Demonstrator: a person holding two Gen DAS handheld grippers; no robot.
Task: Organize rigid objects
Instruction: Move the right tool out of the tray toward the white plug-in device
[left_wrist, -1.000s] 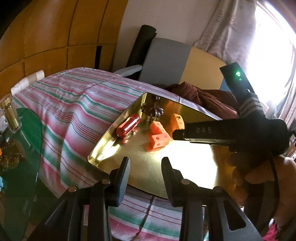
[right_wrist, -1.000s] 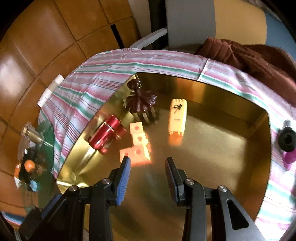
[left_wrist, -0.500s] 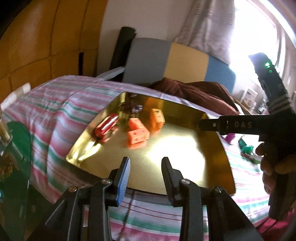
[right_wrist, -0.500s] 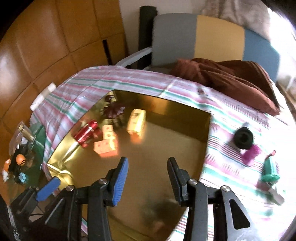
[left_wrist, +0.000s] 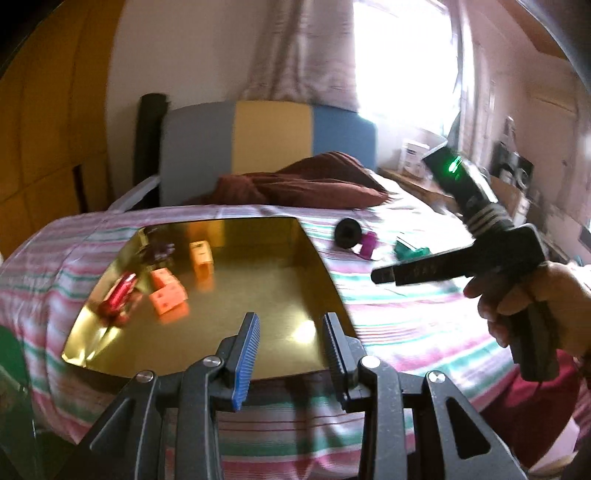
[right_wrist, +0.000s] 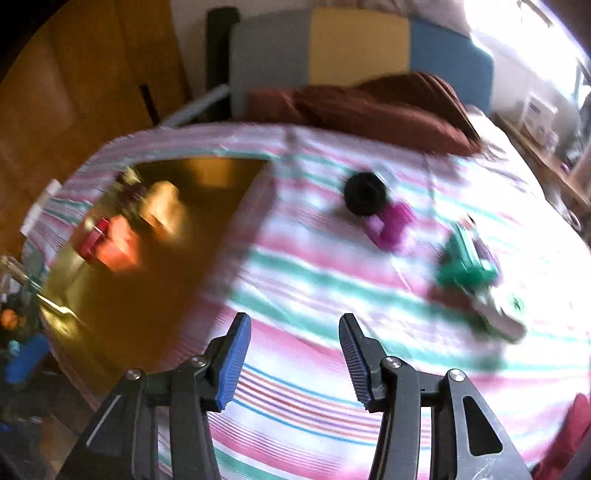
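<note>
a gold tray (left_wrist: 266, 295) lies on a bed covered with a striped sheet (left_wrist: 399, 314), toward the bed's left side and close to its near edge. inside the tray, gathered at its far-left corner, sit a red cylinder (left_wrist: 120, 293), two orange blocks (left_wrist: 167, 291) with holes, a yellow-orange block (left_wrist: 201, 254) and a dark brown ornament (left_wrist: 157, 251) beyond them; the rest of the tray floor is bare and reflective. out on the sheet to the right of the tray, well apart from it, lie a black round piece (right_wrist: 365, 194), a magenta piece (right_wrist: 393, 225) touching or just beside it, and a green piece (right_wrist: 467, 262) with a grey part (right_wrist: 498, 317) further toward the bed's right side; blur hides their exact shapes. a dark red blanket (left_wrist: 306, 184) is bunched at the far end of the bed, against a headboard (left_wrist: 273, 136) in grey, yellow and blue panels. the left tool (left_wrist: 291, 350) hangs over the tray's near edge, its fingers spread with nothing between them. the right tool (right_wrist: 293, 354) is above the striped sheet, just right of the tray's right edge, its jaws opening and empty. from the left wrist view, the right tool's dark body with a green light is gripped by a hand (left_wrist: 532, 306) over the sheet near the bed's right side.
</note>
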